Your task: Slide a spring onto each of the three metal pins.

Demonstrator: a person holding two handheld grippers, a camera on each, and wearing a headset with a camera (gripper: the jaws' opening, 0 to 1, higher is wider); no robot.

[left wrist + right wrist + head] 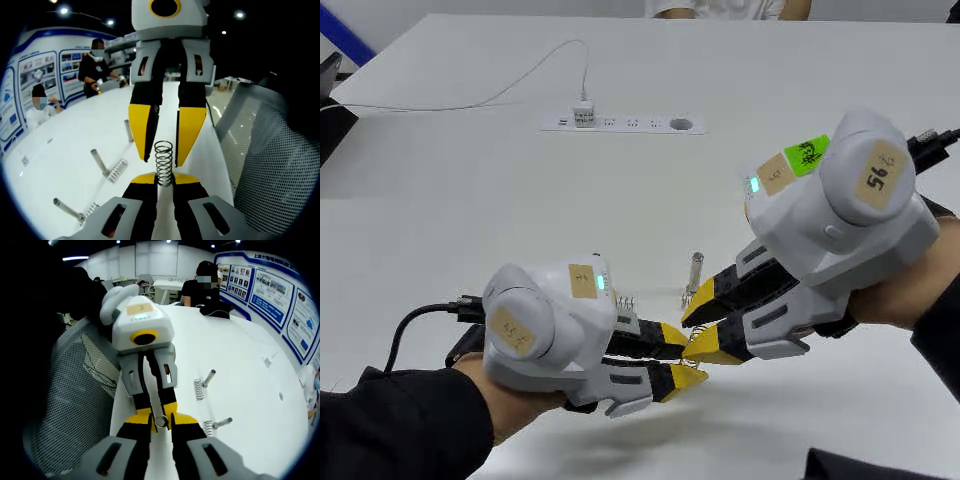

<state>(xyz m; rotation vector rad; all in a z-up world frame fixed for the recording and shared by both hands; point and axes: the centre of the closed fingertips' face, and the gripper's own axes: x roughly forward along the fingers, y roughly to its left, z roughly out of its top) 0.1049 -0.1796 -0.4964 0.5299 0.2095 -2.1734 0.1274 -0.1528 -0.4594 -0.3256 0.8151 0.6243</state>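
Apparently mid-handover: left gripper [164, 181] pinched the spring [163, 155] by one end; right gripper [162, 162] straddled its free end, jaws part-open, not clamped.

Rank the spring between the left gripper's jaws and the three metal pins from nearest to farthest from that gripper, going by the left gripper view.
1. The spring: upright between the jaws of the left gripper.
2. The near pin: low on the left of the view.
3. The middle pin: farther up on the left.
4. The far pin: highest, just left of centre.
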